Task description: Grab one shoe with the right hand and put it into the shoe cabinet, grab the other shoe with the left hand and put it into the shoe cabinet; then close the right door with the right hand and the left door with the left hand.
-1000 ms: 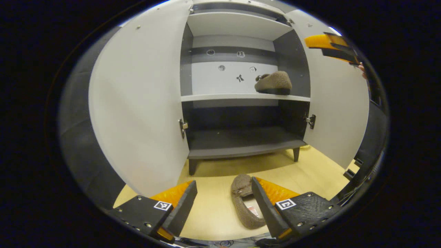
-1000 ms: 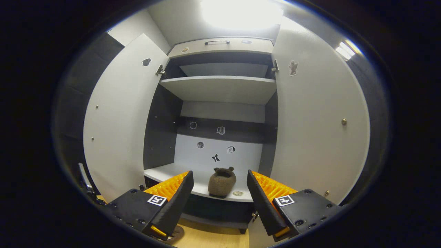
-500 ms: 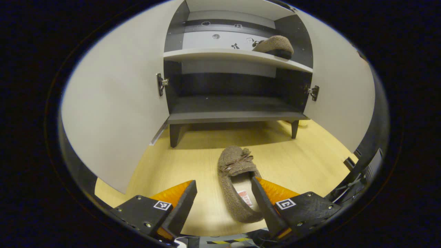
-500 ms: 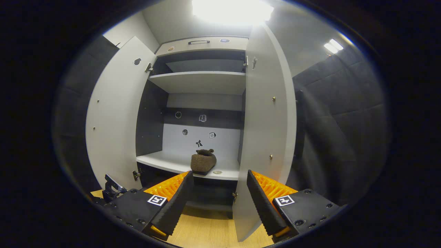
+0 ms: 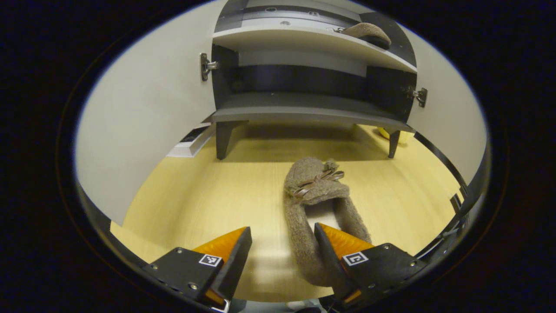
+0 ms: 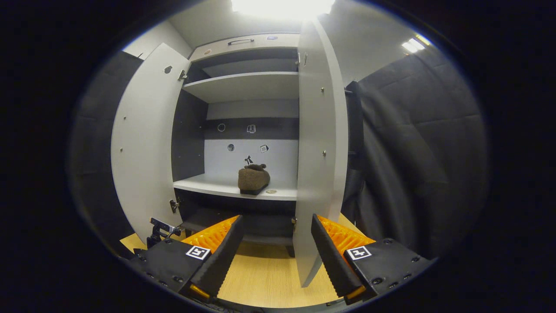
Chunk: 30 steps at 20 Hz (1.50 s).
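A brown fuzzy shoe point(image 5: 319, 204) with a small bow lies on the wooden floor point(image 5: 208, 200) in front of the shoe cabinet point(image 5: 304, 108). My left gripper point(image 5: 282, 256) hangs open just above its heel end, its right finger over the shoe's opening. The other brown shoe point(image 6: 253, 179) rests on the cabinet's white middle shelf point(image 6: 208, 186); it is also at the top of the left gripper view point(image 5: 367, 32). My right gripper point(image 6: 274, 252) stands open and empty, back from the cabinet. Both doors, left point(image 6: 143, 143) and right point(image 6: 319, 148), stand open.
A black padded wall point(image 6: 417, 152) rises to the right of the cabinet. A white flat box point(image 5: 191, 141) lies on the floor behind the left door. Something yellow point(image 5: 393, 135) sits by the cabinet's right leg. The lower dark shelf point(image 5: 299, 104) holds nothing.
My left gripper has dropped toward the floor and closed in on the shoe there. My right gripper has pulled back and swung right, away from the shelf with the other shoe.
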{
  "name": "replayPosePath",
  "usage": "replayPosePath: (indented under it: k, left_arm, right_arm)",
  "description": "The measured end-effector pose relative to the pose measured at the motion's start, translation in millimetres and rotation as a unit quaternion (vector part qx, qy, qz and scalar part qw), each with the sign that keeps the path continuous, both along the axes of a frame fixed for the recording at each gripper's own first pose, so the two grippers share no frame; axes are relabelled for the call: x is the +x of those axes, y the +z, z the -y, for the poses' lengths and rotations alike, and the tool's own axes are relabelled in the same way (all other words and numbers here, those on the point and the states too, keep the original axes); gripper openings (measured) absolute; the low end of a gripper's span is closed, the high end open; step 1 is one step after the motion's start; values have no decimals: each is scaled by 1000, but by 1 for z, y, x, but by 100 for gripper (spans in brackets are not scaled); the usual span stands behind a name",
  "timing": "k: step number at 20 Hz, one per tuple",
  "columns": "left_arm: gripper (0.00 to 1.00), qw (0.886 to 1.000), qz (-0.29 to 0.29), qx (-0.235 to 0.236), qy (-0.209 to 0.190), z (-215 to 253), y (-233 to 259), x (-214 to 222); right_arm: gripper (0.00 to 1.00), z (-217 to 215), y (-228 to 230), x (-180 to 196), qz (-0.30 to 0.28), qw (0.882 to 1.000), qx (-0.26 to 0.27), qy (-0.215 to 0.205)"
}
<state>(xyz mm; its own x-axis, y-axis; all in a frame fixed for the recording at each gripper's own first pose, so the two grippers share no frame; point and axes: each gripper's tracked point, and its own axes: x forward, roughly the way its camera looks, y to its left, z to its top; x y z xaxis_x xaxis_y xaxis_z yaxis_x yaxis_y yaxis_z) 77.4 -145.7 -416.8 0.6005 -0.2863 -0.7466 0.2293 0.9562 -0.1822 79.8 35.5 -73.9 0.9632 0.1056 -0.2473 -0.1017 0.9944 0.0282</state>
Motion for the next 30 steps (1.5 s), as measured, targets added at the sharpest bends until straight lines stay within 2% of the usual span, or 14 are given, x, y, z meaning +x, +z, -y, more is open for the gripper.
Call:
replayPosePath:
  k: [1, 3, 4, 5, 6, 7, 8, 13, 21, 26, 28, 29, 30]
  left_arm:
    - [92, 1000, -3, -21, -4, 9, 0, -1]
    - [59, 1000, -6, -29, -2, 19, 0, -4]
    - [50, 1000, -2, -24, -1, 21, 3, -3]
    - [26, 1000, 0, -19, -6, 22, 1, 0]
    - [16, 1000, 7, -4, 1, 17, 3, 5]
    - [7, 1000, 10, -11, 4, 19, 6, 6]
    - [2, 1000, 10, -17, 9, 20, 7, 8]
    - [1, 998, 11, -43, 33, 11, 24, 1]
    - [1, 992, 99, -79, 20, 12, 99, 16]
    - [1, 999, 45, -27, 1, -8, 59, 1]
    - [2, 998, 30, -46, -12, -10, 55, -10]
    - [7, 998, 26, -50, -14, -15, 55, -14]
    - [0, 998, 25, -49, -18, -20, 54, -15]
  right_arm:
    - [98, 2, 0, -1, 1, 1000, -4, -1]
    - [98, 6, -2, -4, -1, 1000, -6, -3]
    - [98, 7, -3, -5, -2, 1000, -6, -5]
    - [98, 8, -3, -6, -4, 1000, -5, -6]
    - [98, 10, -3, -7, -4, 1000, -5, -7]
    - [98, 10, -3, -8, -4, 1000, -6, -8]
    - [98, 12, -2, -9, -3, 1000, -6, -8]
    - [98, 11, -2, -10, -6, 1000, -3, -4]
    - [98, -12, 4, -10, -1, 1000, -6, 27]
    - [98, -20, -3, -17, -16, 999, -9, 33]
    - [98, -20, -6, -18, -21, 999, -12, 31]
    - [98, -21, -7, -18, -24, 999, -12, 31]
    - [98, -21, -10, -18, -28, 999, -12, 30]
